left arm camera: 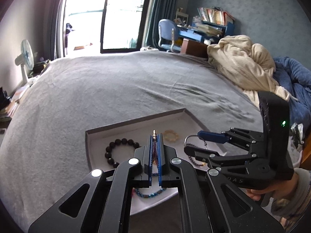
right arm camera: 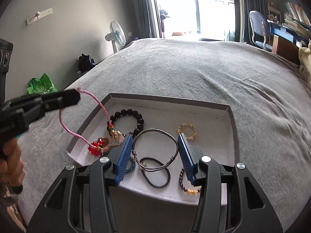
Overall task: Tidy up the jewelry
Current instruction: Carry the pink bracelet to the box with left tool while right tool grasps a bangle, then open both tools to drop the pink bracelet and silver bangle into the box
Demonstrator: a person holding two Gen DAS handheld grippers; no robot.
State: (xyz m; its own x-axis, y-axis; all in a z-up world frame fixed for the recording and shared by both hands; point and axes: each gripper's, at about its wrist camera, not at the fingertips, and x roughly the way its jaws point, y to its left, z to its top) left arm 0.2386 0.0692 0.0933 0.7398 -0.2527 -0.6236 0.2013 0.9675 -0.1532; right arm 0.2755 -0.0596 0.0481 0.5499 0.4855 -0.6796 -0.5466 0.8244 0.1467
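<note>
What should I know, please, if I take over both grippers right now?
Left gripper: jaws shut on the pink cord, which hangs down to a red bead charm inside the tray.
Right gripper: jaws shut on the metal bangle, lifted above the tray.
In the tray: black bead bracelet, gold chain, black hair tie, dark bead bracelet, blue bead bracelet.
Done: the pictures do not show.
Left: set down both held pieces, then sort the rest.
</note>
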